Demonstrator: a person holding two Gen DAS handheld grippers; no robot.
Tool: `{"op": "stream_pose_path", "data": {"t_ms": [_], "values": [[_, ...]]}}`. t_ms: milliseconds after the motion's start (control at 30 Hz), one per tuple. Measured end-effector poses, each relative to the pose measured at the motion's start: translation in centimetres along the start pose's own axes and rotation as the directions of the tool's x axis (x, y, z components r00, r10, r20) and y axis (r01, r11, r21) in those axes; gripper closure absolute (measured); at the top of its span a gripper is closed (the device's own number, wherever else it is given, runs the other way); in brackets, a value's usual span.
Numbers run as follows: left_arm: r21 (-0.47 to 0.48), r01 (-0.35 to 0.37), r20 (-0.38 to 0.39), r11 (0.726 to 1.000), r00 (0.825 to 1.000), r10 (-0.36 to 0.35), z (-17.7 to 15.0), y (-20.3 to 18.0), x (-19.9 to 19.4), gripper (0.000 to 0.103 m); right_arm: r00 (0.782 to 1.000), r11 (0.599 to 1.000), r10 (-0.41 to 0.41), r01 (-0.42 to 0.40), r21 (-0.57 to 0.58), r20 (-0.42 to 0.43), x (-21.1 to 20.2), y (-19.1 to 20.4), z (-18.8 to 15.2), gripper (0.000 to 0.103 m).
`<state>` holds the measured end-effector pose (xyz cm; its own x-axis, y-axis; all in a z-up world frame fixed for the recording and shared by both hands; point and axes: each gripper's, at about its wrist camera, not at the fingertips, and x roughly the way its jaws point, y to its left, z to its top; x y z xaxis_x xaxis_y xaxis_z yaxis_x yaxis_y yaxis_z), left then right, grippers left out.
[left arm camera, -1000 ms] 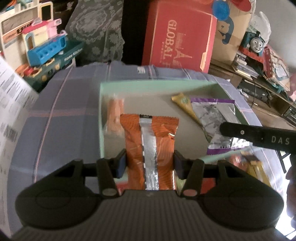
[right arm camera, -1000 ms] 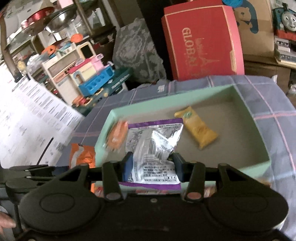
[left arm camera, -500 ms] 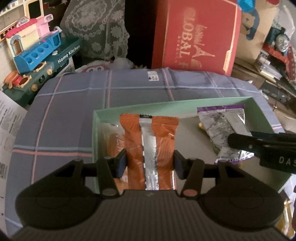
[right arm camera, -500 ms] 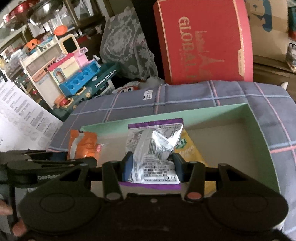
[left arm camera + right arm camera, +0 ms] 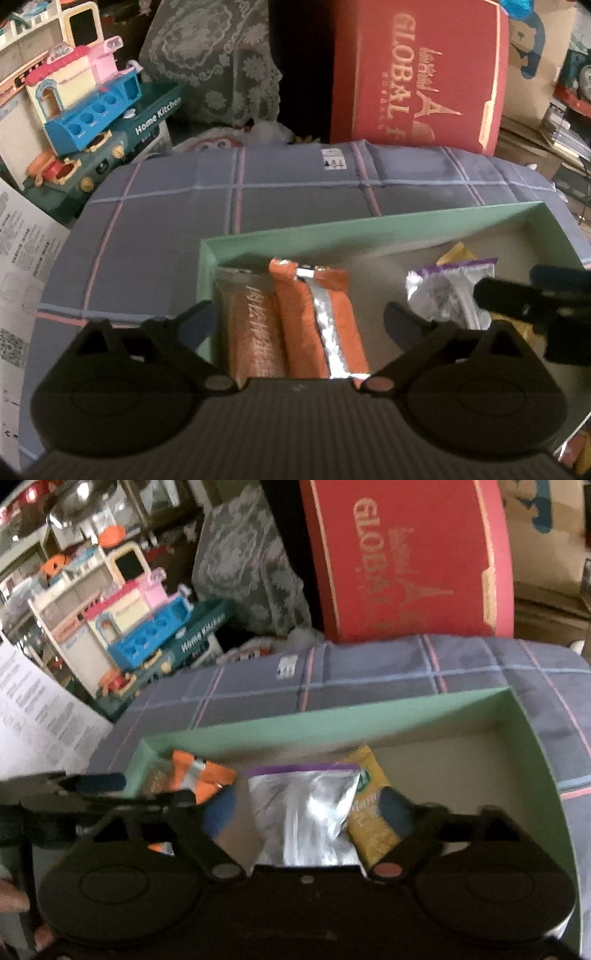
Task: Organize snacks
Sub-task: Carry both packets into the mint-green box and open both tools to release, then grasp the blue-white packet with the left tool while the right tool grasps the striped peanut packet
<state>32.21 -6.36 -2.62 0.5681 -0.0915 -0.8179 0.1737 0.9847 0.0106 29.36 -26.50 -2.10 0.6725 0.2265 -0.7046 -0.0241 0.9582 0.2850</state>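
The green box [image 5: 369, 225] sits on a plaid cloth. My left gripper [image 5: 299, 319] hangs over the box's left end, its jaws opening wide. Between them lies the orange packet [image 5: 317, 317], touched by neither pad. A clear packet of brown snack [image 5: 251, 332] lies next to it. My right gripper [image 5: 309, 808] is also opening over the silver-and-purple packet [image 5: 306, 812], which lies free in the box [image 5: 332, 720] on top of a yellow packet [image 5: 369, 812]. In the right wrist view the orange packet [image 5: 199, 775] and left gripper [image 5: 99, 794] show at the left.
A red "GLOBAL" box [image 5: 417, 74] stands behind the plaid cloth [image 5: 295, 192]. A toy kitchen [image 5: 92, 107] and a lace-covered cushion [image 5: 210, 62] are at the back left. Printed sheets [image 5: 22, 258] hang at the left edge. The box's right half [image 5: 461, 775] is bare.
Both grippers came forward and down over the green box, then spread their jaws. The orange packet and the silver-and-purple packet were let go and now lie in the box.
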Motion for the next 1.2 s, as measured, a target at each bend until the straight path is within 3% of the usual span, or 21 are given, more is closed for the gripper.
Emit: {"op": "stream_pose_path", "data": {"t_ms": [133, 667, 900, 1200], "values": [[0.007, -0.014, -0.009, 1.0, 1.0, 0.014, -0.4, -0.4, -0.9, 0.0, 1.0, 1.0, -0.013, 0.013, -0.007, 0.021, -1.3, 0.1, -0.1, 0.0], [0.038, 0.019, -0.006, 0.999, 1.0, -0.019, -5.3, -2.9, -8.9, 0.0, 0.998, 1.0, -0.018, 0.018, 0.003, 0.061, -10.2, -0.9, -3.2, 0.0], [0.055, 0.049, -0.011, 0.997, 0.999, -0.049, -9.4, -4.2, -12.3, 0.0, 0.998, 0.999, -0.016, 0.014, 0.029, 0.065, -14.5, -2.2, -7.0, 0.0], [0.056, 0.072, -0.096, 0.996, 0.993, -0.067, -16.6, -5.2, -13.1, 0.0, 1.0, 0.998, 0.01, -0.009, 0.066, -0.007, -16.6, -2.7, -14.2, 0.0]]}}
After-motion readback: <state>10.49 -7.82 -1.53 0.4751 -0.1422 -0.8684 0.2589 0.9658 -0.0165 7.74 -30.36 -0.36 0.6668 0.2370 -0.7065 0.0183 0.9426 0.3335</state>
